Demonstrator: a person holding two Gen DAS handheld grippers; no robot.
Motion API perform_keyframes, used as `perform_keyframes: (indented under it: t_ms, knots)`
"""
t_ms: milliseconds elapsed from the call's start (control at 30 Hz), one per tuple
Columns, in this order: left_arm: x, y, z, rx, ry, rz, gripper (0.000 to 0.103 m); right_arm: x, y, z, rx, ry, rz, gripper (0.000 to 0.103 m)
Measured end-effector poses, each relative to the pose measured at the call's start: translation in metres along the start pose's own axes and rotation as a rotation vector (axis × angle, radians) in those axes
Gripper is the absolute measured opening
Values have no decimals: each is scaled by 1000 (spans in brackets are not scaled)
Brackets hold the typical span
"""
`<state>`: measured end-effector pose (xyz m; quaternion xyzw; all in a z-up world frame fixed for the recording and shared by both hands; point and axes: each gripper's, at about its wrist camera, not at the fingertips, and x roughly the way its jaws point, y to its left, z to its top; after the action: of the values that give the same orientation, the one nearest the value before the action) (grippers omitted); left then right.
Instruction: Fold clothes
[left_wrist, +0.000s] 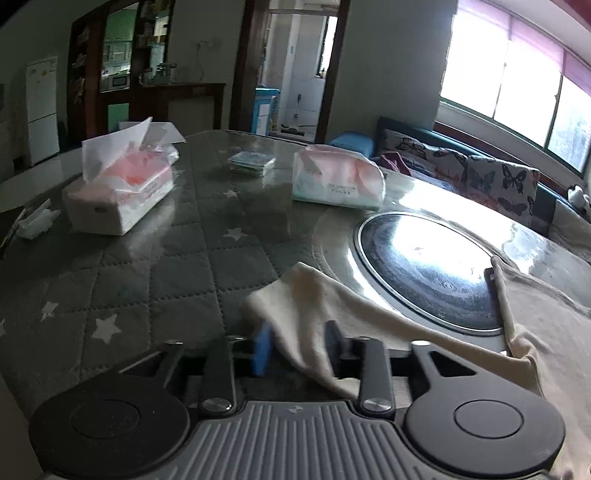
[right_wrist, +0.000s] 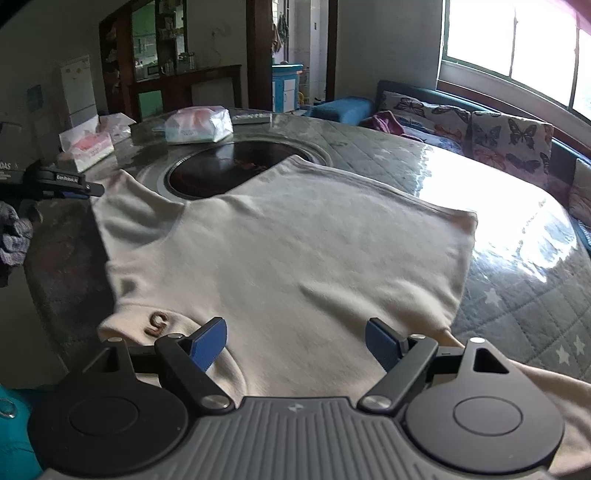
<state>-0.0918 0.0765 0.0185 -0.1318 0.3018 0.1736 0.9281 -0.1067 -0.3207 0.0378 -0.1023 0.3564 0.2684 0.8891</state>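
The cream, soft-knit short-sleeved top (right_wrist: 280, 251) lies spread flat directly ahead of the right gripper (right_wrist: 295, 341), its body reaching away over the dark round glass inset (right_wrist: 221, 166) in the table, probably laid out so that its sleeves and hem can be turned in one at a time. A small brown embroidered mark (right_wrist: 158, 322) sits on the sleeve just left of that gripper's left pad. The right gripper's blue ribbed pads stand wide apart above the cloth, pressing on nothing, poised over the near edge as if to choose a pinch point. The left gripper (left_wrist: 297, 349) is at the garment's other side, where a sleeve end (left_wrist: 295, 306) drapes between its partly parted pads; the jaws are at a middling gap, and the blur does not let me say whether the pads bite the fabric or merely straddle it. The knit looks limp and slightly fuzzy, so it should sag and crease wherever it is lifted. Beneath it, the grey quilted table cover with white stars (left_wrist: 147, 280) lies under a glossy clear sheet, likely slippery. Farther ahead of the left gripper stand a white tissue box with a pink pack (left_wrist: 118, 195) and a soft plastic tissue pack (left_wrist: 338, 181), well apart from the garment.
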Motion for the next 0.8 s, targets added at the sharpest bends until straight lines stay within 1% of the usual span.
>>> perform_keyframes:
  t_ms: [33,133,300,367,400,467,533,633,800]
  knots:
    - [-1,1,0,-5,3,7,49,0,2,2,-5,-1,7,84]
    - [1,3,-1,-20,15,18,49,2,6,6,-19,-2,24,83]
    - [5,2,-1,-36,21,24,45,6,13,9,-32,-3,40,83]
    - [7,1,0,-37,20,29,31,6,14,9,-33,-5,43,83]
    - [8,1,0,-36,19,31,28,6,15,10,-34,-7,43,83]
    - [9,0,1,-36,21,30,17,5,15,10,-31,-11,44,83]
    - [10,0,3,-42,22,23,12,6,15,10,-24,-13,44,82]
    - [6,-1,5,-48,5,4,7,6,13,10,-13,-12,45,79]
    - [-7,-12,15,-22,-36,-54,5,6,13,9,-4,-15,52,78]
